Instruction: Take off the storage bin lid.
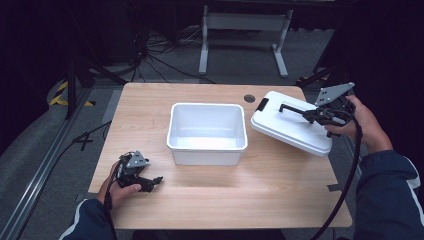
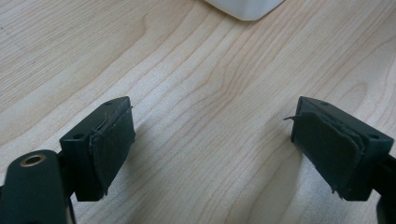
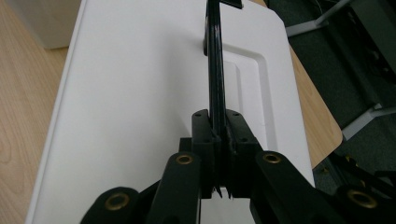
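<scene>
A white open bin (image 1: pixel 207 132) stands mid-table. To its right a white lid (image 1: pixel 287 127) hangs tilted above the table's right side, carried by its black handle (image 1: pixel 292 108). My right gripper (image 1: pixel 314 115) is shut on that handle; in the right gripper view the handle (image 3: pixel 215 60) runs up from between the closed jaws across the lid (image 3: pixel 140 93). My left gripper (image 1: pixel 152 182) rests low at the front left of the table, open, with bare wood between its pads (image 2: pixel 112 140). A corner of the bin (image 2: pixel 245 7) shows at the top of the left gripper view.
The wooden table (image 1: pixel 220 200) has a dark round hole (image 1: pixel 249 98) near its back edge. Beyond the table are a white frame stand (image 1: pixel 245 30) and cables on the floor. A metal rail (image 1: pixel 45 165) runs along the left.
</scene>
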The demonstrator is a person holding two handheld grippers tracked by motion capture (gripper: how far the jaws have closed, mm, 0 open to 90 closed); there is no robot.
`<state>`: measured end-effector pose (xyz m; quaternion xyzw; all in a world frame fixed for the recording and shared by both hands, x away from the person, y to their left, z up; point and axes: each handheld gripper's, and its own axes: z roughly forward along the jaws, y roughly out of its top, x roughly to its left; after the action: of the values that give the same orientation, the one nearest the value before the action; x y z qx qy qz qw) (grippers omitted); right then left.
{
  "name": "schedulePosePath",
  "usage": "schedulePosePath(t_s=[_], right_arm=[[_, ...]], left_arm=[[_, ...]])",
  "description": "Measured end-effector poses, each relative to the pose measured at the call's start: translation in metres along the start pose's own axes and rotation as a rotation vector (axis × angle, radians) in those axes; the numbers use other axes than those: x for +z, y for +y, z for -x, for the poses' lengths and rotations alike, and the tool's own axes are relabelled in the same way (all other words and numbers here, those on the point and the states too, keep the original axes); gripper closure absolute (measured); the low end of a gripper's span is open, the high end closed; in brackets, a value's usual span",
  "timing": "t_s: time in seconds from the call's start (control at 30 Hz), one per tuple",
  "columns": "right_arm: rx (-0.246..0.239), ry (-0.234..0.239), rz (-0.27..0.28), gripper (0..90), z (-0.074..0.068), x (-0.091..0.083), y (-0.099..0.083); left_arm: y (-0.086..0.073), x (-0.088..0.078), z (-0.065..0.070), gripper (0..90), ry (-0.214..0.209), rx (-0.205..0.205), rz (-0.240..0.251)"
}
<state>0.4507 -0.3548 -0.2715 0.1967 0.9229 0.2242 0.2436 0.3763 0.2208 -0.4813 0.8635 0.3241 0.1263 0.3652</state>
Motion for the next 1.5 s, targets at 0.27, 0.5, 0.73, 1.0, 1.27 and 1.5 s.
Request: schedulePosePath(t_s=[0.27,0.5,0.73,1.0,1.27,1.5], right_arm=[[0.014,0.031,-0.029,84.6,-0.006,0.026,-0.010],[0.033,0.059,-0.036,84.6,-0.014,0.049,-0.018],[0.060,0.076,-0.040,84.6,-0.020,0.064,-0.030],[0.075,0.089,-0.034,84.5,-0.027,0.076,-0.041],[0.090,0.104,-0.034,84.3,-0.033,0.087,-0.048],[0.100,0.108,-0.054,81.8,-0.039,0.096,-0.051]], left_arm=[[0.000,0.000,0.000,13.5,0.000,-0.001,-0.003],[0.000,0.000,0.000,13.6,0.000,-0.001,-0.003],[0.000,0.000,0.000,13.6,0.000,-0.001,-0.003],[0.001,0.000,-0.001,13.3,0.003,0.013,-0.003],[0.001,0.000,-0.001,13.3,0.006,0.015,-0.002],[0.001,0.000,-0.001,13.2,0.005,0.014,-0.001]])
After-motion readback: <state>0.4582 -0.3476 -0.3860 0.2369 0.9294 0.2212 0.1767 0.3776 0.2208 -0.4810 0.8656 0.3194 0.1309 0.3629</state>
